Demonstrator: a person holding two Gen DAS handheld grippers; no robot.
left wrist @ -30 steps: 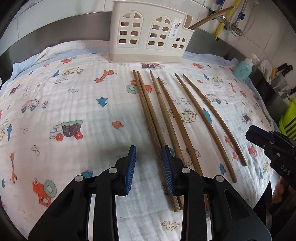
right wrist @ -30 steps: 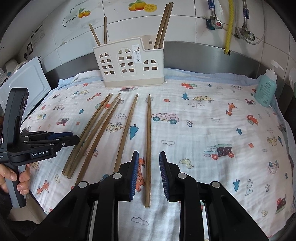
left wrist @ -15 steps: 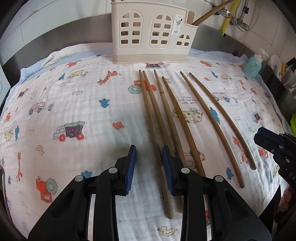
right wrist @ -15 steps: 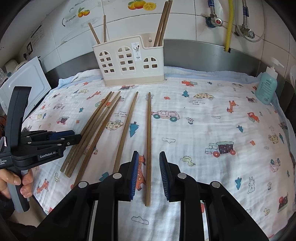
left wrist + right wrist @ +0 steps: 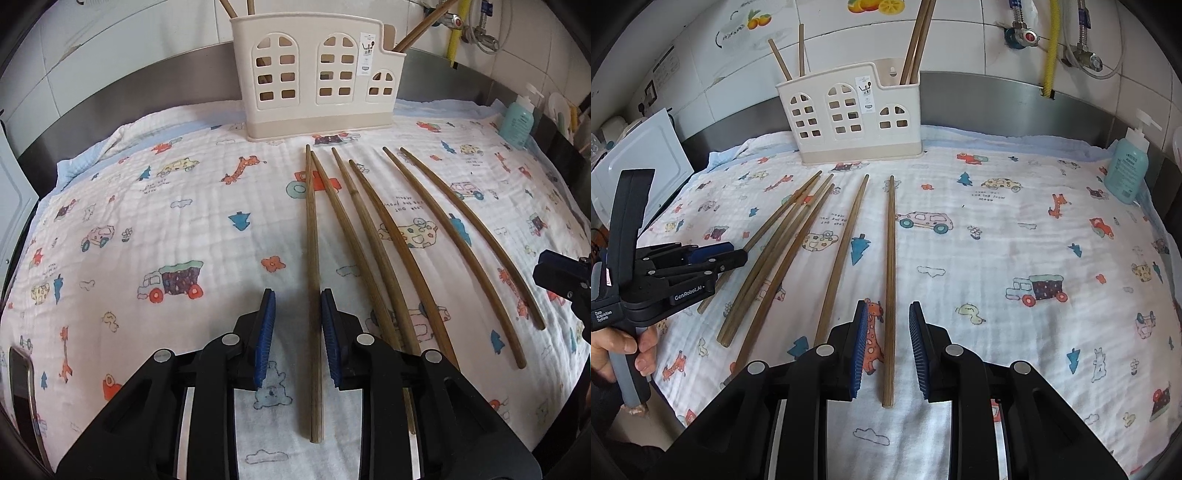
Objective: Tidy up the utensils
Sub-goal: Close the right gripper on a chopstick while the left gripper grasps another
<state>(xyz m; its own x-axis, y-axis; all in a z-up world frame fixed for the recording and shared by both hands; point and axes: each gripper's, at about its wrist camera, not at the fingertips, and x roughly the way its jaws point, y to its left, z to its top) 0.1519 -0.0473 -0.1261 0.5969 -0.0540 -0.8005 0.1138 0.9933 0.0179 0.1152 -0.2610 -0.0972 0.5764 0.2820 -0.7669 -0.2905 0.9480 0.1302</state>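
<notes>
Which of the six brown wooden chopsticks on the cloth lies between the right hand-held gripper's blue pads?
The rightmost brown wooden chopstick, set apart from the others, between the open right hand-held gripper.

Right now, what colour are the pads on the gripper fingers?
Blue, on black fingers; the right gripper shows its pads best in the right wrist view.

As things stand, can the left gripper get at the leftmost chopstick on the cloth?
Probably yes. The left gripper is open with the leftmost chopstick lying between its fingers, and nothing covers it. The next chopstick touches it only near the far tips, by the utensil holder.
</notes>
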